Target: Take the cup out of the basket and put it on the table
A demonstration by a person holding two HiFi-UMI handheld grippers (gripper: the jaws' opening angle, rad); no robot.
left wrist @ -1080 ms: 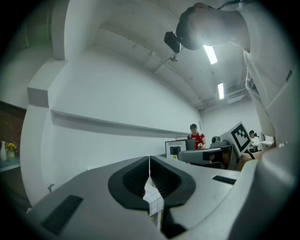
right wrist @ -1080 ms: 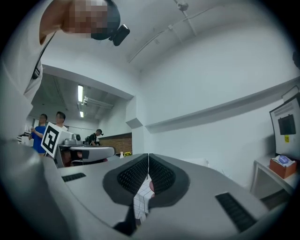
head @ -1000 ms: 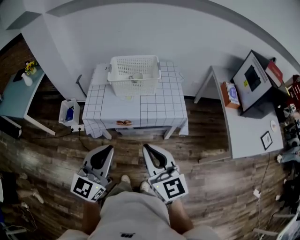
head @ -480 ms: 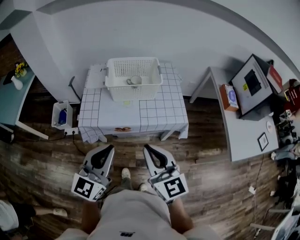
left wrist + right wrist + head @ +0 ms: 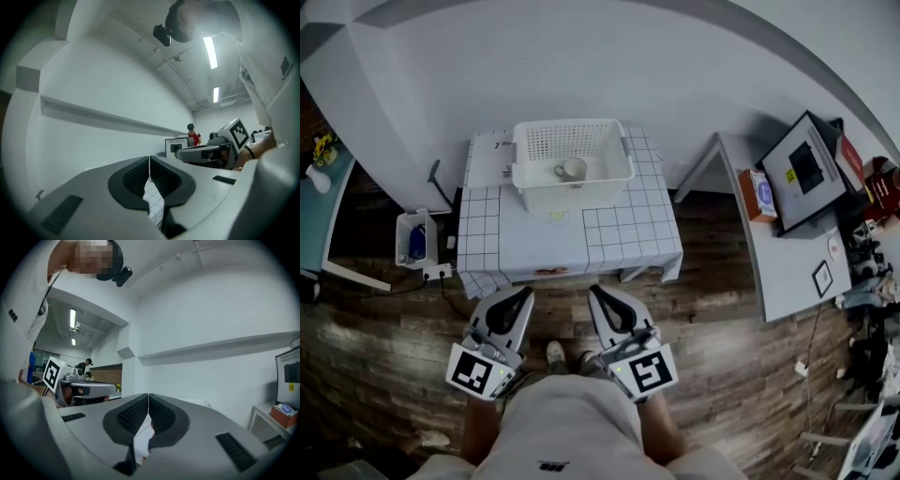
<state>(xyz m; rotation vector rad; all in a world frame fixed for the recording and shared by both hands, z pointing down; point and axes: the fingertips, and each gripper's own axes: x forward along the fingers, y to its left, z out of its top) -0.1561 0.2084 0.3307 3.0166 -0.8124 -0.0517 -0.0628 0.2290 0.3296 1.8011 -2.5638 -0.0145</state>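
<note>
Sitting in the basket (image 5: pixel 573 196) well ahead of the left gripper (image 5: pixel 519 294) and right gripper (image 5: pixel 598 292), both closed and empty, the cup (image 5: pixel 572 170) awaits lifting.

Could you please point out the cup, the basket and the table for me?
cup (image 5: pixel 573 170): head view, on the middle of its body, inside the basket.
basket (image 5: pixel 572 195): head view, on its near outer wall.
table (image 5: pixel 525 242): head view, on the bare checked top in front of the basket.

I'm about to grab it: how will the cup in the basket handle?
The cup looks rigid and smooth, probably ceramic, so likely slippery and breakable. Its round body may roll if tipped, until the handle catches.
</note>
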